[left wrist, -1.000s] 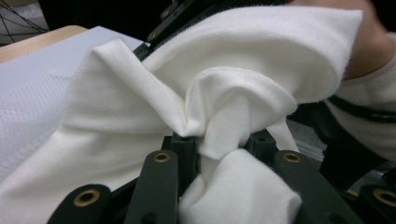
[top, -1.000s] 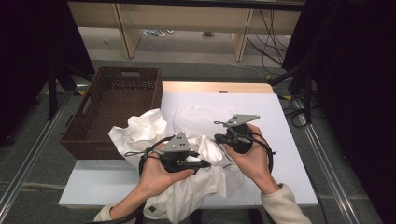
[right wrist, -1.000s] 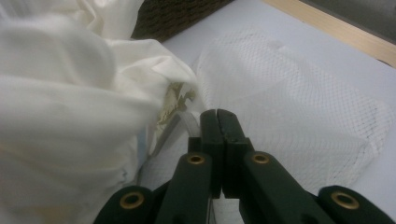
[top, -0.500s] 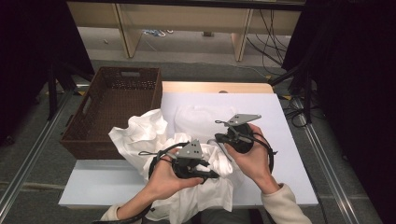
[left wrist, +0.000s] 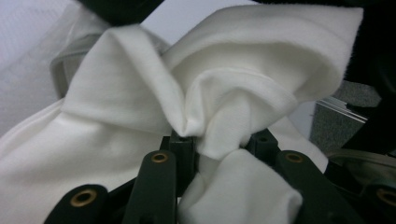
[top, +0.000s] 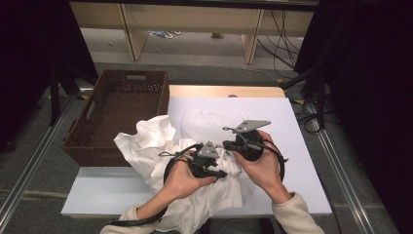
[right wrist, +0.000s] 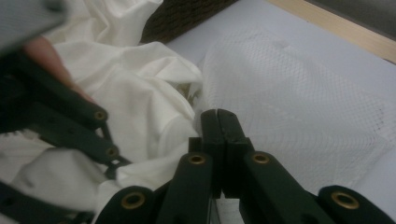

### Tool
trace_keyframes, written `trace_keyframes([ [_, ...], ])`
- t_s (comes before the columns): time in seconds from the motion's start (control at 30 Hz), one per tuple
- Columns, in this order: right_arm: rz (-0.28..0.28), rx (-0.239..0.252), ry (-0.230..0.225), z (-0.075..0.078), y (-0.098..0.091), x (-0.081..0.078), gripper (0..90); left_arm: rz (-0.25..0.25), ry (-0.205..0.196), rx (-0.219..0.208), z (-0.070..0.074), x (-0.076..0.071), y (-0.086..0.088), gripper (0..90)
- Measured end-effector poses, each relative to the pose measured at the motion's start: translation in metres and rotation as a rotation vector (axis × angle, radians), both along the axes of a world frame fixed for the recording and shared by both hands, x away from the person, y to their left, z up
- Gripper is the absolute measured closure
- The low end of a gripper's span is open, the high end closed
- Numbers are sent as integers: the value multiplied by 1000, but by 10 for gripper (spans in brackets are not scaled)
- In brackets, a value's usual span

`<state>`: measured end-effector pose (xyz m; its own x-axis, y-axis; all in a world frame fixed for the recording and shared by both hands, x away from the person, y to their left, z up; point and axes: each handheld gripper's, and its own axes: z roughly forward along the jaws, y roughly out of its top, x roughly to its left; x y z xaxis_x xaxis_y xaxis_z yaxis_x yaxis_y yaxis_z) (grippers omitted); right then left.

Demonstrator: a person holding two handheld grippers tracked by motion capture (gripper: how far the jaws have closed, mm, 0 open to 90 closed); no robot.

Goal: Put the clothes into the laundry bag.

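Left gripper (left wrist: 219, 140) pinches a bunched fold of the white garment (top: 146, 146), crumpled mid-table at six o'clock from the wicker basket (top: 122, 117). Right gripper (right wrist: 219, 126), jaws pressed together, sits at its three o'clock over a mesh bag (right wrist: 299, 102).

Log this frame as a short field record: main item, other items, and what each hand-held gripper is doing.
main item: crumpled white cotton garment, spread over the white table
other items: white mesh laundry bag, lying flat; dark brown woven basket at the table's left edge
left hand-held gripper: a bunched fold of the garment clamped between its jaws
right hand-held gripper: jaws closed together at the mesh bag's edge; a grip on it cannot be confirmed
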<state>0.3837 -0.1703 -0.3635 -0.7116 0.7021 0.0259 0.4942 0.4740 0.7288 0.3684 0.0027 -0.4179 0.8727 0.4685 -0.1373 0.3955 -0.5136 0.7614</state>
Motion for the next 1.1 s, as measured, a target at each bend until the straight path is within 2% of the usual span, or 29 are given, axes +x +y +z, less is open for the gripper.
trace_keyframes([
  [0.03,-3,5,9,0,0,0,900,18,-6,21,-3,4,-1,695],
  [0.1,-1,-11,-6,-1,-2,1,900,35,10,19,-5,9,-1,695],
  [0.13,7,-15,-14,0,-2,1,900,50,24,32,-6,11,0,694],
  [0.17,7,-15,-14,0,-2,1,900,48,21,46,-6,13,0,694],
  [0.23,1,-6,-3,-1,0,0,900,82,13,59,-7,15,-4,693],
  [0.27,7,-8,-25,-1,1,0,900,101,-11,86,-7,16,-5,692],
  [0.3,2,-3,10,0,2,-2,900,93,-12,90,-8,18,-7,691],
  [0.33,18,-8,-32,-3,3,-1,900,110,-16,108,-8,19,-8,688],
  [0.37,31,-14,-19,-1,3,-1,900,143,-12,86,-12,22,-11,685],
  [0.43,10,-7,7,-3,5,-3,900,146,-3,116,-17,27,-12,664],
  [0.47,30,-24,-11,-3,5,-1,900,172,-11,124,-19,29,-14,653],
  [0.5,33,-25,2,-5,5,-1,900,170,-8,120,-22,31,-16,640],
  [0.53,8,-19,24,-6,6,-2,900,189,-13,124,-24,31,-17,629],
  [0.57,2,-18,23,-7,6,-1,900,203,-12,89,-28,32,-21,611],
  [0.6,28,-22,14,-9,5,2,900,205,-6,82,-29,33,-22,590],
  [0.63,14,-33,15,-8,4,2,900,189,-10,90,-29,33,-21,558],
  [0.67,13,-31,10,-9,4,2,900,149,-3,96,-29,32,-21,526],
  [0.7,-4,-13,35,-10,4,1,900,93,-3,126,-26,32,-18,476],
  [0.73,9,-22,15,-10,2,4,900,115,-6,79,-27,29,-19,434],
  [0.77,-16,-6,12,-10,3,2,900,80,-13,108,-25,28,-16,392],
  [0.8,5,-21,22,-9,2,3,900,56,-7,100,-21,23,-14,357],
  [0.83,7,-25,18,-8,1,4,900,55,-24,85,-18,19,-12,328],
  [0.9,10,-28,4,-9,1,5,900,60,-72,80,-7,10,-4,291],
  [0.97,5,-22,22,-10,1,5,900,66,-108,52,4,4,4,292],
  [1.03,7,-24,14,-9,1,5,900,71,-131,18,11,0,8,297],
  [1.07,7,-26,11,-9,1,5,900,56,-167,1,16,0,12,301],
  [1.1,-8,-20,15,-8,1,4,900,59,-174,-25,18,-1,12,310],
])
